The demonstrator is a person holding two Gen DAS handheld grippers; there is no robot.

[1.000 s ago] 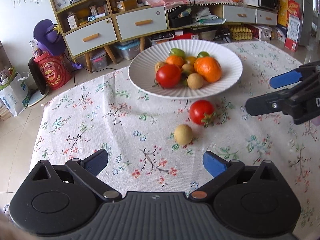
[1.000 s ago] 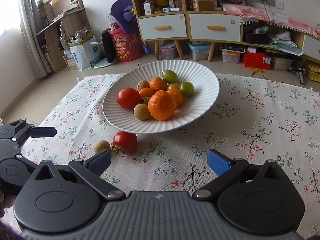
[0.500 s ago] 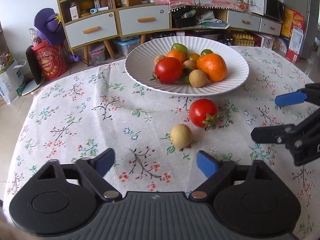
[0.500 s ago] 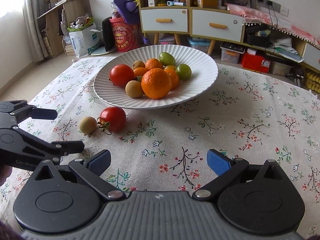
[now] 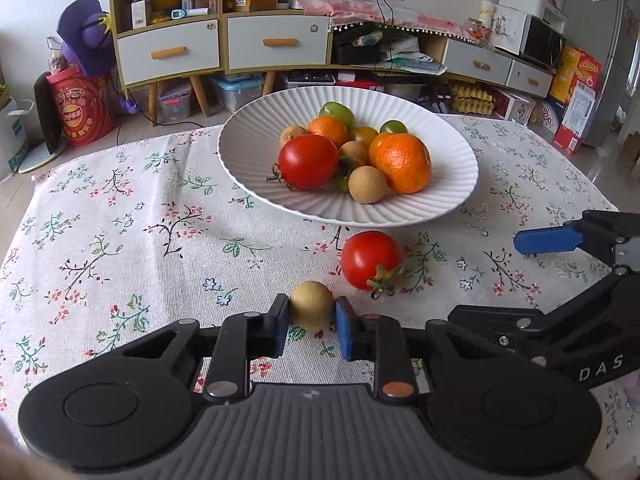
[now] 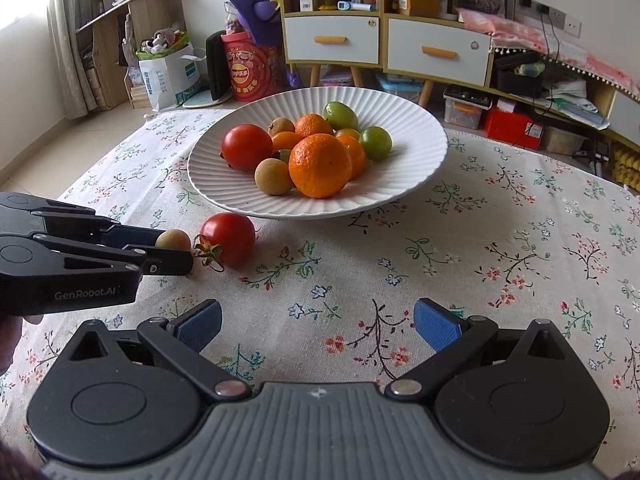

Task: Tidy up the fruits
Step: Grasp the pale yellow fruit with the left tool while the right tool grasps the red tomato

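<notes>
Longan (image 5: 311, 305) — small, light, thin-shelled, probably slippery when squeezed hard — sits on the tablecloth (image 5: 120, 240) beside the tomato (image 5: 371, 259), clamped across its middle by the left gripper (image 5: 310, 328), while the right gripper (image 6: 316, 326) stands wide, empty.

Left gripper (image 5: 311, 320) angled down toward the table, jaws clamped on a longan (image 5: 311, 311); right gripper (image 6: 316, 324) likewise angled down, jaws spread wide with nothing between them, blue pads (image 6: 436, 324) facing inward.
</notes>
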